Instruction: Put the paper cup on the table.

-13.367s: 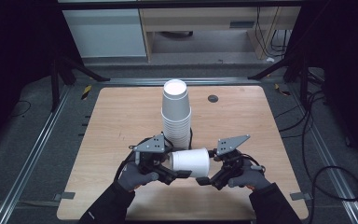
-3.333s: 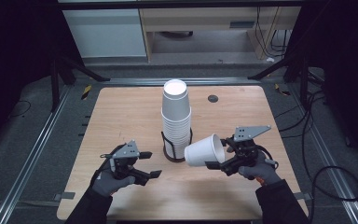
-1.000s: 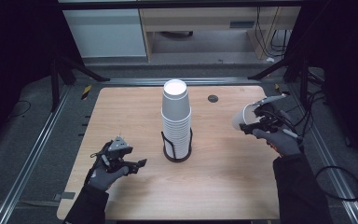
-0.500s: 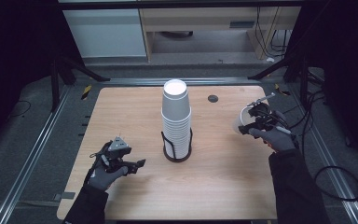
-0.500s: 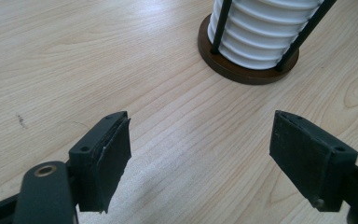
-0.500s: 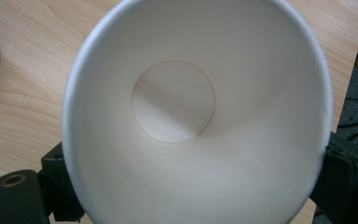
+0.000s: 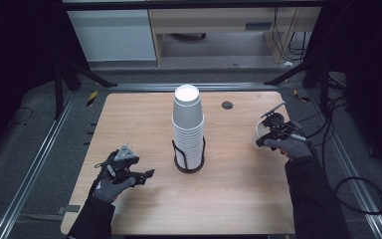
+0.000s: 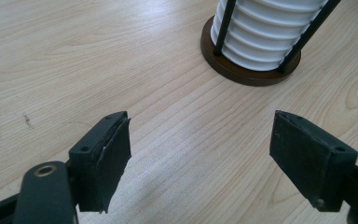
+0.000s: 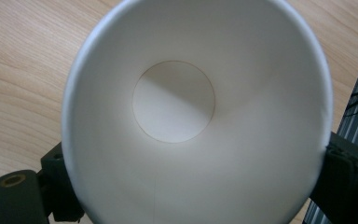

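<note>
white paper, the cup (image 9: 193, 121) sits clamped between the right gripper's (image 7: 271, 133) jaws, which press on its outer wall from both sides. in the right gripper view its mouth faces the camera, showing the round bottom inside and pale wood behind it. in the high view the cup (image 7: 261, 134) is near the right edge of the table (image 7: 129, 119), upright or nearly so, low over the wood; whether its base touches the surface i cannot tell. the right hand (image 7: 291, 146) wears a grey glove and a dark sleeve runs back to the near edge.

the left gripper (image 7: 138, 175) rests low at the near left part of the table, jaws wide apart with nothing between them; in the left gripper view bare wood shows in the gap. the left hand (image 7: 110, 184) is gloved too.

the stack (image 7: 188, 127) of white cups stands upright in the middle of the table, inside a dark wire holder (image 7: 189, 162) with a round base. the left gripper points toward that base and stays well short of it. the held cup is well apart from the stack. a small dark disc (image 7: 227, 105) is set in the far side of the table.
</note>
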`<state>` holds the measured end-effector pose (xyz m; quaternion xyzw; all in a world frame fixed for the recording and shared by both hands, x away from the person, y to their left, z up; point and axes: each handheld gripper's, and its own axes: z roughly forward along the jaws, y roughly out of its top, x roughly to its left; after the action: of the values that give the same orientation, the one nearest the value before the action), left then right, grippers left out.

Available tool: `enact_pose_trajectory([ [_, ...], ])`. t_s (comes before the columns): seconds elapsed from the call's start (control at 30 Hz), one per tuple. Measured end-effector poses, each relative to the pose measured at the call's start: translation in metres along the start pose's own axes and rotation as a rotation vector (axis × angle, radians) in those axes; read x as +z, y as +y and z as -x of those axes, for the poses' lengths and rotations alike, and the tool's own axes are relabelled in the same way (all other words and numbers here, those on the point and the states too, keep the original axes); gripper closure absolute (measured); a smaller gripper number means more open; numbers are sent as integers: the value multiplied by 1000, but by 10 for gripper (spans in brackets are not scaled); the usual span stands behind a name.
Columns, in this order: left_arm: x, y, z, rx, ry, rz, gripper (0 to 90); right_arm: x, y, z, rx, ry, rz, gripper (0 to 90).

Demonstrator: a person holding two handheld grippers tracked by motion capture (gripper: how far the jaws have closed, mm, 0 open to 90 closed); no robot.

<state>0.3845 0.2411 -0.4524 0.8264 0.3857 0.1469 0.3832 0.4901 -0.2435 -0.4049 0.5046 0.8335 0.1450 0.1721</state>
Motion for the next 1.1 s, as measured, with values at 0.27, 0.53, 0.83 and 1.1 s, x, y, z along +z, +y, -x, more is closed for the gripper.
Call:
enact_pose_trajectory([
  [0.27,-1,0,0,1,2,-2,196,7,-2,2,-15,-3,-53,107],
  [0.53,-1,0,0,1,1,-2,196,12,-3,2,-27,-4,-90,105],
  [0.83,-1,0,0,3,2,-2,195,19,-4,1,-53,-18,-140,100],
  [1.1,0,0,0,8,-2,-8,195,22,-3,0,-62,-10,-152,83],
])
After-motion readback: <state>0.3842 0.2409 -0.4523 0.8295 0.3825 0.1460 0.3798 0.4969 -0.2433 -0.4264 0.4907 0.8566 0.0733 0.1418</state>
